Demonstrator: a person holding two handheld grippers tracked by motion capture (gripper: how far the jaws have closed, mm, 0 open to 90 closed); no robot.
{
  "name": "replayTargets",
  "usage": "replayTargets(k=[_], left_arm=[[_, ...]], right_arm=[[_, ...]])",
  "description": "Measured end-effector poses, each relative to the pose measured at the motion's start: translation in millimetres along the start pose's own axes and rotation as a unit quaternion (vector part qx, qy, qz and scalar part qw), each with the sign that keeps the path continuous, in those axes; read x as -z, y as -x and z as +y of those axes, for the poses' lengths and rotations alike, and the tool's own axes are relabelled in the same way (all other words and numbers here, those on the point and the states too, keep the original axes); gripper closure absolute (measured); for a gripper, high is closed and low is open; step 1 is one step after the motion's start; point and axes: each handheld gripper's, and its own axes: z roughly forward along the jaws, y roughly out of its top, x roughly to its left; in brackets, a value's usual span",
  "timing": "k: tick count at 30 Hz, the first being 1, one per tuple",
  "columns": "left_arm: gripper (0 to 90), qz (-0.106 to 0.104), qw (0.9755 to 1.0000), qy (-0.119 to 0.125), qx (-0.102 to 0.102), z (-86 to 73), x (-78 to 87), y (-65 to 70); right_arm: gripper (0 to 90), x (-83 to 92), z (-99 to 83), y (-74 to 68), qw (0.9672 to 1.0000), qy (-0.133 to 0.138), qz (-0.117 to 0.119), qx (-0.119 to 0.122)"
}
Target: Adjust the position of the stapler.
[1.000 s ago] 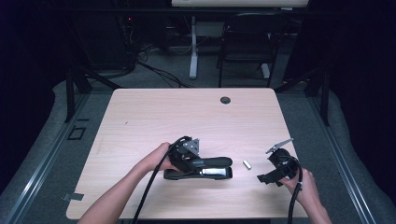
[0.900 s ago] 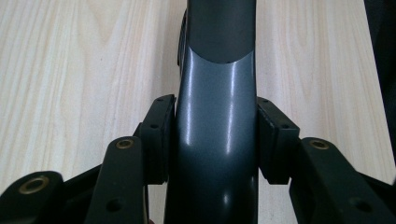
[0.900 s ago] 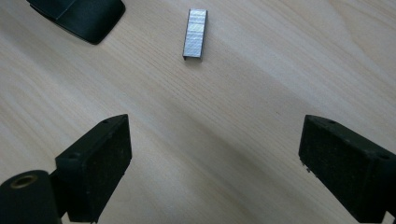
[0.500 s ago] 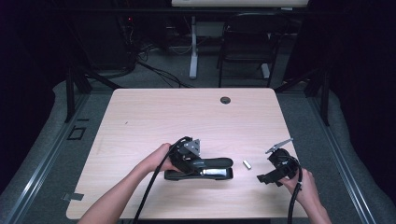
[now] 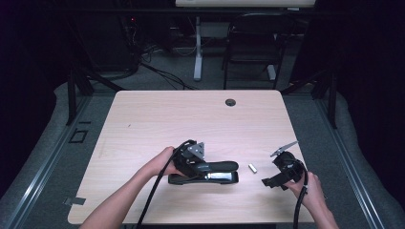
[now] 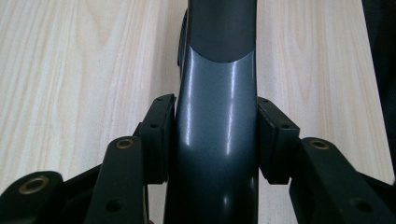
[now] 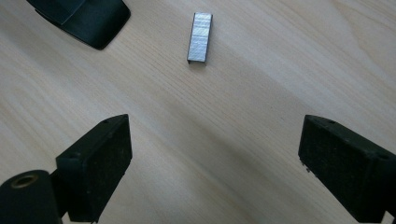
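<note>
So the left gripper [image 5: 203,167] has its fingers [image 6: 161,135] clamped snug on both sides of the dark stapler [image 6: 217,121], which sits flat near the counter's [image 5: 191,119] front edge. The right gripper [image 5: 277,179] has its fingers [image 7: 95,163] spread wide with nothing in them, pointed at the little staple strip [image 7: 200,37] lying just beside the stapler's tip.

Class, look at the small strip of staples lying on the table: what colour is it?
Shiny silver-grey metal; the strip of staples shows best in the right gripper view.
</note>
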Motion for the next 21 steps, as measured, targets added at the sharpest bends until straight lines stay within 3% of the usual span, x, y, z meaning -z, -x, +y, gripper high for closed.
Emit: replayTargets(k=[4,6,7,12,17,21], left_arm=[[51.6,0.006,0.9999,-0.007,0.013,0.8,-3.0,1.9],[34.9,0.002,0.9996,-0.021,0.019,1.8,-6.1,2.8],[30.6,0.021,0.9994,-0.02,0.021,2.1,-7.7,6.0],[14.3,0.041,0.998,0.019,0.044,0.6,5.1,10.3],[7.5,0.083,0.9925,0.051,0.074,-8.1,21.6,16.5],[2.7,0.11,0.9853,0.07,0.111,-15.4,30.6,21.3]], right_arm=[[9.8,1.3,-0.6,-0.9,1.0,0.006,0.001,-0.003],[10.3,1.5,-0.1,-1.7,1.0,0.007,-0.003,0.0],[10.4,2.1,0.6,-2.0,1.0,0.002,-0.006,0.004],[11.1,2.4,3.6,-7.3,0.9998,0.02,0.003,-0.004],[13.3,4.2,4.1,-9.5,0.9996,0.028,0.004,-0.001],[13.3,4.2,5.4,-12.3,0.9994,0.036,-0.001,-0.001]])
